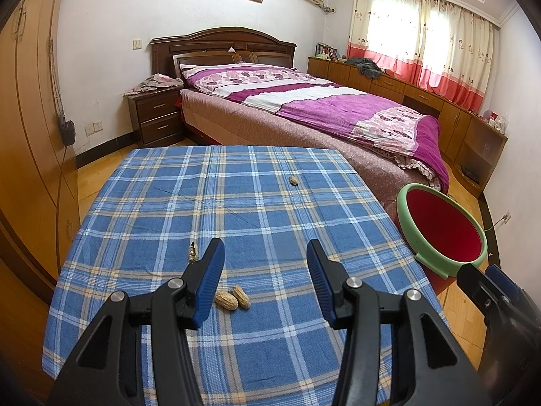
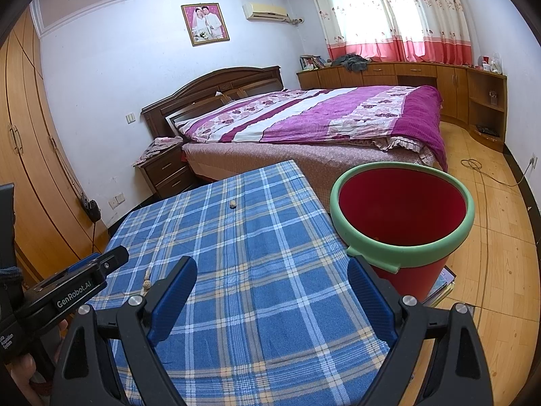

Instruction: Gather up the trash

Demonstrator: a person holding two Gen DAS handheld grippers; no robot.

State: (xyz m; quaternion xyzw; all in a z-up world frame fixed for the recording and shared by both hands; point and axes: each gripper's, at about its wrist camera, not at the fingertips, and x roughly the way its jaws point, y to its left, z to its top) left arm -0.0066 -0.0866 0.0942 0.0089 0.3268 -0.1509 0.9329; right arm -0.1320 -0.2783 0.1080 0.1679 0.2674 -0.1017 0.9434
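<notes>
both hand-held grippers hover over a table covered with a blue checked tablecloth (image 1: pixel 162 203). left gripper (image 1: pixel 265 253) has its blue-padded jaws apart, with nothing between them; it points down at the cloth near the table's near edge. right gripper (image 2: pixel 272 270) has its jaws spread wide, also with nothing between them, and it is over the right part of the tabletop, close to the right edge.

two whole peanuts (image 1: pixel 232 299) lie touching each other on the cloth, just inside the left finger of the left gripper, toward the near edge. a broken peanut shell (image 1: pixel 192 253) lies just outside that same finger, a bit more toward the left edge; the right wrist view shows it too, beside the right gripper's left finger. one more single peanut (image 1: pixel 293 180) lies well apart from these, toward the far edge of the table, a little right of the middle.

a red bucket with a green rim (image 2: pixel 402 216) stands beside the right edge of the table, lower than the tabletop, on what looks like some flat books or papers (image 2: pixel 441 287) on the wooden floor. i cannot tell for sure if something lies inside it; only small dark specks show on the red wall.

behind the table are a bed with a purple flowered quilt (image 1: pixel 321 101) and a dark nightstand (image 1: pixel 157 116) at its left.
</notes>
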